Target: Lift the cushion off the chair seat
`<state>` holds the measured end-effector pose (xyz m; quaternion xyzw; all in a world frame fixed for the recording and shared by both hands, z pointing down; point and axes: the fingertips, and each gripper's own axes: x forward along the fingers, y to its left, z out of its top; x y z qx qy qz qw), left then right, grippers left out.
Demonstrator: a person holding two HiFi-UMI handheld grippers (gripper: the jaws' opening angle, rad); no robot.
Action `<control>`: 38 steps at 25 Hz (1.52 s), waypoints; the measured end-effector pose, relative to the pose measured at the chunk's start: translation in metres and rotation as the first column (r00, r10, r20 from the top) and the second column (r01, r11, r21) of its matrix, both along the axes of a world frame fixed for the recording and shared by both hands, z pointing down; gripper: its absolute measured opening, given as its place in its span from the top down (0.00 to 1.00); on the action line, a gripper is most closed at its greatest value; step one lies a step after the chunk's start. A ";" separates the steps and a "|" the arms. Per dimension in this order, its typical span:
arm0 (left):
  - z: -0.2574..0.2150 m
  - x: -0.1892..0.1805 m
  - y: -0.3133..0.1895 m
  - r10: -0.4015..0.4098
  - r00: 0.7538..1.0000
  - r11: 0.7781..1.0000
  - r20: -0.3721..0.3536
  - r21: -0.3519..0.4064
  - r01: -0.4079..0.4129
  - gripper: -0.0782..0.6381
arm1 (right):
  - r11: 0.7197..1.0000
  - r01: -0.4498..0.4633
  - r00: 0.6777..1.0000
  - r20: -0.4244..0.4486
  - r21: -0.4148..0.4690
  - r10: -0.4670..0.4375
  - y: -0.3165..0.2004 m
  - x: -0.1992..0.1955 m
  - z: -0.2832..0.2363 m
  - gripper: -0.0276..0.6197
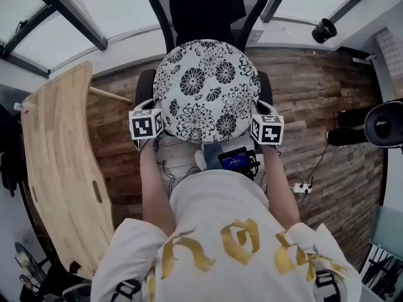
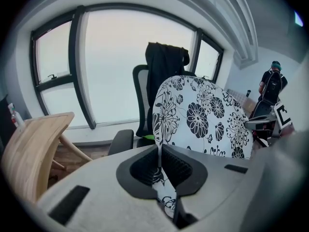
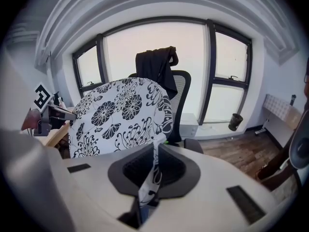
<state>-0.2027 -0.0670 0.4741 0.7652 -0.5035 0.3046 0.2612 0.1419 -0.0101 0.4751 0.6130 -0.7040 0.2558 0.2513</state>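
Note:
A round white cushion (image 1: 206,90) with black flower print hangs in front of a black office chair (image 1: 205,8), raised off the seat and held by its two side edges. My left gripper (image 1: 156,123) is shut on the cushion's left edge. In the left gripper view the cushion (image 2: 203,117) stands upright and its rim is pinched between the jaws of the left gripper (image 2: 159,161). My right gripper (image 1: 257,124) is shut on the right edge. In the right gripper view the cushion (image 3: 120,115) shows its fabric edge clamped in the right gripper (image 3: 154,166).
A curved wooden board (image 1: 60,168) stands at the left. A dark garment (image 2: 165,64) drapes over the chair back. Windows (image 3: 159,57) are behind the chair. A black stool (image 1: 383,124) and cables lie on the wooden floor (image 1: 321,99) at the right. A person (image 2: 271,83) stands far off.

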 end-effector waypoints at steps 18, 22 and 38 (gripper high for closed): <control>0.014 0.006 -0.010 0.039 0.999 0.999 -0.003 -0.033 -0.039 0.86 | 0.998 -0.046 0.998 -0.040 -0.034 0.044 -0.004 0.018 0.013 0.91; 0.015 0.007 -0.011 0.047 0.999 0.998 -0.008 -0.035 -0.047 0.86 | 0.998 -0.051 0.998 -0.045 -0.037 0.049 -0.003 0.018 0.012 0.91; 0.030 0.008 -0.020 0.055 0.998 0.997 -0.016 -0.054 -0.056 0.86 | 0.997 -0.059 0.997 -0.046 -0.046 0.057 -0.008 0.020 0.019 0.91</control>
